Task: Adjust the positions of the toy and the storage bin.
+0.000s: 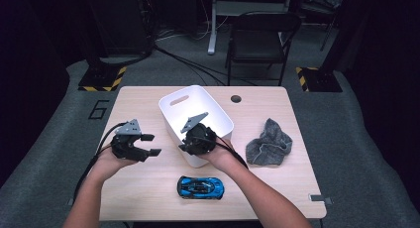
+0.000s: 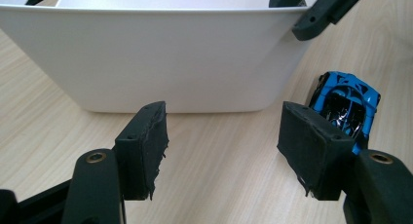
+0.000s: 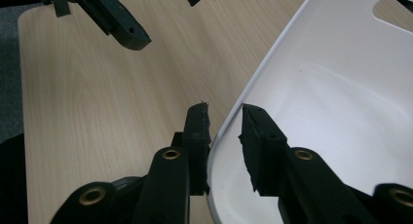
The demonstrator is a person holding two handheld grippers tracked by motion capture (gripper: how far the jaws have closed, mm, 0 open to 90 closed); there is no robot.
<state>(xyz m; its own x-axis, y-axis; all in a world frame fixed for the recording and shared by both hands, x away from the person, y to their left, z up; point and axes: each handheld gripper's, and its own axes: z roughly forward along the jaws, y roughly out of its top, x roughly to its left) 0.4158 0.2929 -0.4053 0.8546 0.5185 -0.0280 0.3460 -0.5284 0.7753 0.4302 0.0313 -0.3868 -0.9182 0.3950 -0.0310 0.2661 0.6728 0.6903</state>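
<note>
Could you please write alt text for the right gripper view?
The right tongs straddle the rim of a white bin, one pad outside the wall and one inside, with a gap visible at the inner pad. Beyond lie the wooden table and the left tongs.

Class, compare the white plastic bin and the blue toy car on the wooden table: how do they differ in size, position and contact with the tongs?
The white plastic bin is far larger than the blue toy car. The bin stands mid-table; the car lies nearer the person's edge. The right tongs straddle the bin's rim, while the car lies untouched; the left tongs hang open beside the bin. Both rest on the wooden table.
</note>
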